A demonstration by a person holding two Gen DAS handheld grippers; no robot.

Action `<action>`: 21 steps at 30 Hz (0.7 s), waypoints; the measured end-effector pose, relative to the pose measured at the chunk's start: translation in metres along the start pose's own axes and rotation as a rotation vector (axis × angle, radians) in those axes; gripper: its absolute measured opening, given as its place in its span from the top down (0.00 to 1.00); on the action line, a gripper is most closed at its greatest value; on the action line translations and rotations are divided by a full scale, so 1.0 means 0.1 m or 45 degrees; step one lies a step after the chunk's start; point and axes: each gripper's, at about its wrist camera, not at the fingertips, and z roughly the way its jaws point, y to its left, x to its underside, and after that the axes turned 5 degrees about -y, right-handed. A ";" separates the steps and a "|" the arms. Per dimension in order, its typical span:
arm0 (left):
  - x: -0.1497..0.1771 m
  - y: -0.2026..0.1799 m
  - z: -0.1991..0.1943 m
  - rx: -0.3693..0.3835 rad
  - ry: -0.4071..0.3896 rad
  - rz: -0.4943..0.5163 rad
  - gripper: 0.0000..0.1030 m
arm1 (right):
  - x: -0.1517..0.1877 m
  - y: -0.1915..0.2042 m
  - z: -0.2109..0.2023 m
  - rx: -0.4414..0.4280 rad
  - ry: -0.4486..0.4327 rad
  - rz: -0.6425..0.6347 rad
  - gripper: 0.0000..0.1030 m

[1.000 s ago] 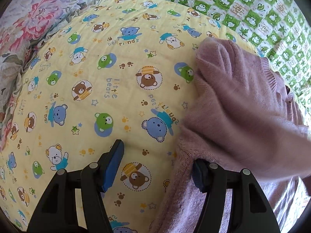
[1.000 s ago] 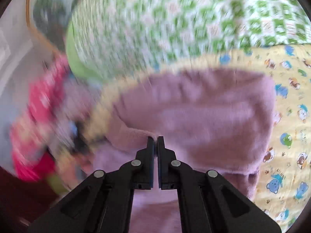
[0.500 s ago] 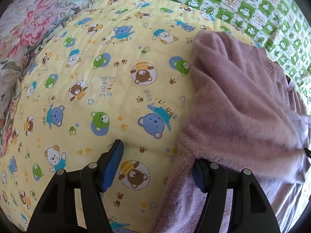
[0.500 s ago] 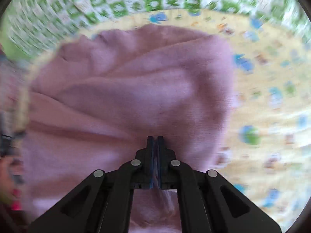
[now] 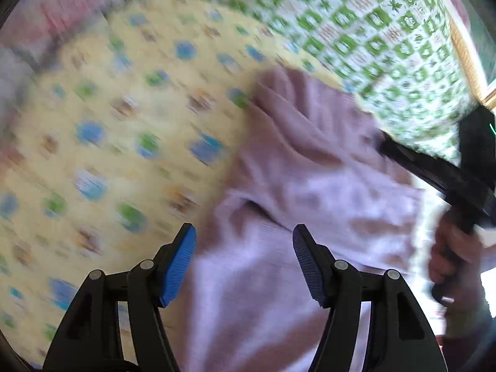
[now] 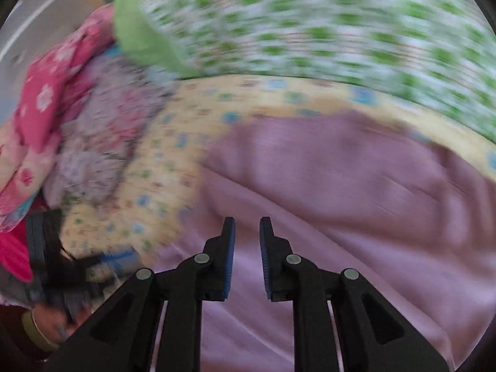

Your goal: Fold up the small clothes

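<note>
- On the yellow bear-print blanket [image 5: 117,142] lies your pink knit sweater [image 5: 310,186], rumpled, its far edge near the green checked quilt [image 5: 372,31].
- Your left gripper [image 5: 245,248] hangs over the sweater's near edge, jaws wide apart, nothing pinched.
- Your right gripper [image 6: 247,238] is opening above the sweater; no cloth sits between its blue pads [image 6: 230,248].
- Beyond, at the left of the right wrist view, is a pile of pink clothes [image 6: 46,99].
</note>
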 end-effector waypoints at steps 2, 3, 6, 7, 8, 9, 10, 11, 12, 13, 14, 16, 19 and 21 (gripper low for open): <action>0.04 -0.05 0.16 0.043 0.052 -0.052 0.36 | -0.09 0.17 0.30 -0.053 0.062 -0.045 0.83; 0.04 -0.06 0.28 0.036 0.082 -0.072 0.36 | -0.14 0.22 0.43 -0.053 0.093 -0.070 0.83; -0.01 -0.01 0.54 0.020 0.105 -0.152 0.37 | -0.29 0.32 0.85 0.015 0.175 -0.149 0.83; -0.04 0.03 0.58 0.023 0.107 -0.177 0.37 | -0.30 0.29 0.95 0.029 0.210 -0.163 0.82; -0.09 0.08 0.63 0.024 0.101 -0.207 0.37 | -0.31 0.29 1.06 0.045 0.245 -0.174 0.82; -0.12 0.13 0.65 0.035 0.087 -0.234 0.37 | -0.32 0.28 1.14 0.065 0.268 -0.189 0.80; -0.15 0.16 0.66 0.044 0.077 -0.243 0.37 | -0.34 0.29 1.22 0.099 0.278 -0.208 0.79; -0.17 0.17 0.67 0.044 0.067 -0.245 0.38 | -0.34 0.28 1.27 0.142 0.283 -0.229 0.79; -0.19 0.17 0.67 0.039 0.062 -0.245 0.40 | -0.36 0.24 1.26 0.173 0.267 -0.230 0.80; -0.21 0.17 0.68 0.034 0.058 -0.243 0.41 | -0.38 0.22 1.22 0.191 0.255 -0.223 0.80; -0.23 0.16 0.68 0.033 0.053 -0.242 0.41 | -0.40 0.19 1.19 0.208 0.239 -0.211 0.80; -0.22 0.16 0.66 0.017 0.043 -0.240 0.47 | -0.40 0.13 1.16 0.182 0.242 -0.202 0.89; -0.21 0.18 0.64 -0.037 0.019 -0.229 0.70 | -0.45 0.04 1.07 0.085 0.228 -0.125 0.97; -0.18 0.25 0.62 -0.031 0.003 -0.235 0.85 | -0.57 -0.05 0.91 -0.062 0.122 -0.004 0.97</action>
